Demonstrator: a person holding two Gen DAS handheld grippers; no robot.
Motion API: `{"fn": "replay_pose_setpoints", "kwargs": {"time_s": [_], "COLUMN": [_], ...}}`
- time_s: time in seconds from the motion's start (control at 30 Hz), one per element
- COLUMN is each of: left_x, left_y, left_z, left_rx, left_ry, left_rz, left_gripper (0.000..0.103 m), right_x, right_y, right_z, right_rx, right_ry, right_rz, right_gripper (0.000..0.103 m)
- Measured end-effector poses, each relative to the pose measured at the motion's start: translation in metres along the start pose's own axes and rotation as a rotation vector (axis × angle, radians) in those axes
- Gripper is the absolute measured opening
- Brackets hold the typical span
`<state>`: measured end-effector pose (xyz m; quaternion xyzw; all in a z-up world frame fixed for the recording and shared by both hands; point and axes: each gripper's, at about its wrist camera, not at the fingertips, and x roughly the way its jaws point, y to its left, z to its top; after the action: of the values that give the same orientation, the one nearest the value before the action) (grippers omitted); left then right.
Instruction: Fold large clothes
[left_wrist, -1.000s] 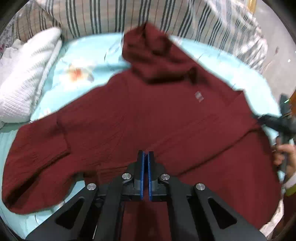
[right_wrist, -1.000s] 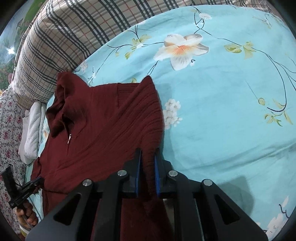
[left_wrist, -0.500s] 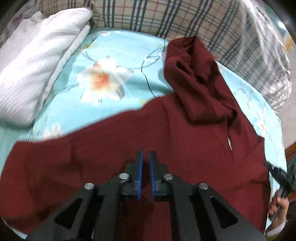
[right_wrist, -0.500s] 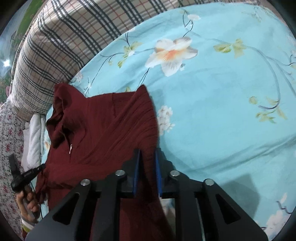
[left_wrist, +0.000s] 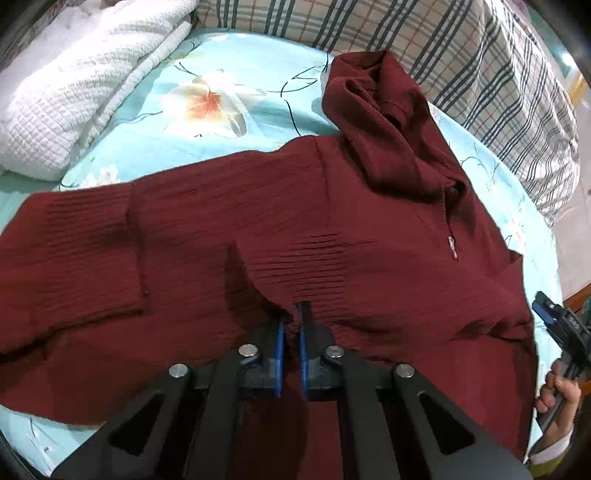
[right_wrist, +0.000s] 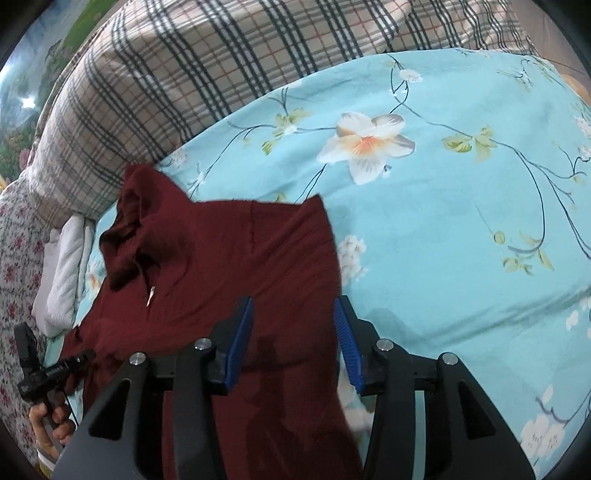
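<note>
The left gripper (left_wrist: 290, 325) pinches a ridge of the maroon sweater (left_wrist: 332, 236); the right gripper (right_wrist: 293, 317), jaws just spreading, straddles its edge untouched.

No writing, label, brand, number or sign can be read anywhere here, neither from the left wrist view nor from the right.
</note>
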<state>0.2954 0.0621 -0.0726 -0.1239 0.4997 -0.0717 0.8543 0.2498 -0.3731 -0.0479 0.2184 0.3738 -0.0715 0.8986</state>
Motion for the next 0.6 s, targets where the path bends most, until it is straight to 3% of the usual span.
{"fn": "replay_pose_setpoints", "kwargs": {"time_s": [0.13,0.27,0.33,0.47,0.6], "left_x": [-0.033,-0.029,-0.032,-0.047,-0.017], "left_y": [0.005,0.022,0.020,0.013,0.016], "left_z": [-0.008,-0.011,-0.011,-0.008,-0.006], "left_rx": [-0.002,-0.028,-0.029,-0.002,0.012], "left_ry": [-0.104,-0.067,-0.067,-0.113,-0.037], "left_rz": [0.013,0.021,0.009,-0.007,0.063], "left_gripper": [0.005,0.004,0.004,0.004,0.005], "right_x": [0.015,0.047,0.050,0.037,0.048], "right_y": [0.004,0.010,0.014,0.007,-0.004], "right_z": [0.012,0.016,0.018,0.030,0.024], "right_rx": [-0.041,-0.100,-0.133,-0.080,-0.010], "right_ry": [0.029,0.118,0.107,0.025,0.086], "right_rz": [-0.029,-0.080,-0.093,-0.104,-0.118], "right_gripper": [0.046,0.046,0.009,0.008,0.012]}}
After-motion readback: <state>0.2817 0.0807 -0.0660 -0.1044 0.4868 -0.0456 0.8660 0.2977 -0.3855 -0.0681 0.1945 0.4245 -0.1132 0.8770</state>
